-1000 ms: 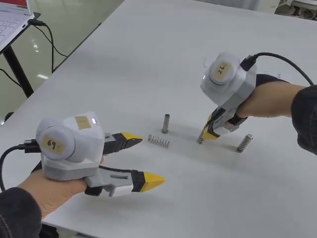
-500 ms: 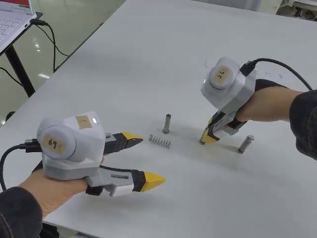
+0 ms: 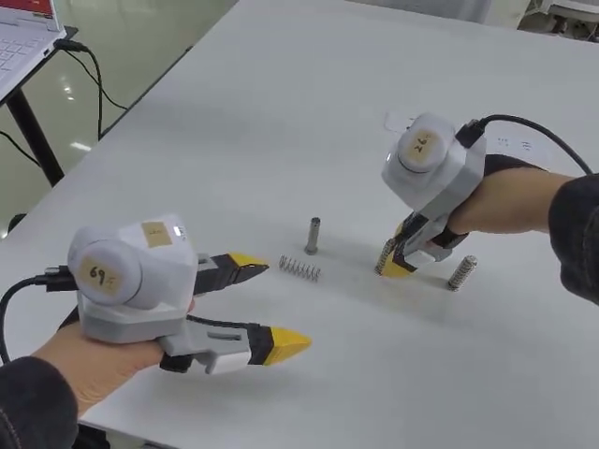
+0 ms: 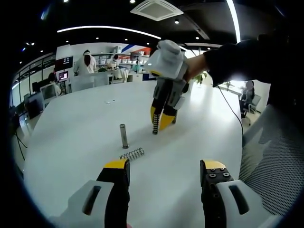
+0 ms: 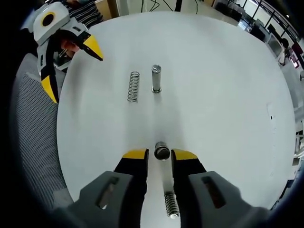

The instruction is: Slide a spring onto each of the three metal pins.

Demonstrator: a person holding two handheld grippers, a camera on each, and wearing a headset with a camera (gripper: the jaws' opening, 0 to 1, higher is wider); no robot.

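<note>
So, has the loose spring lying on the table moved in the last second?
No. The loose spring lies flat in the same place, just in front of the base of the bare pin, with the same gap between them.

Matt white table (image 3: 281,122); bare metal pin (image 3: 313,235) and spring (image 3: 299,267).

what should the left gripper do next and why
Probably reach the open left gripper forward to close on the loose spring: it lies flat beside the bare pin, just ahead of those jaws, while the right gripper is busy at a second pin.
</note>
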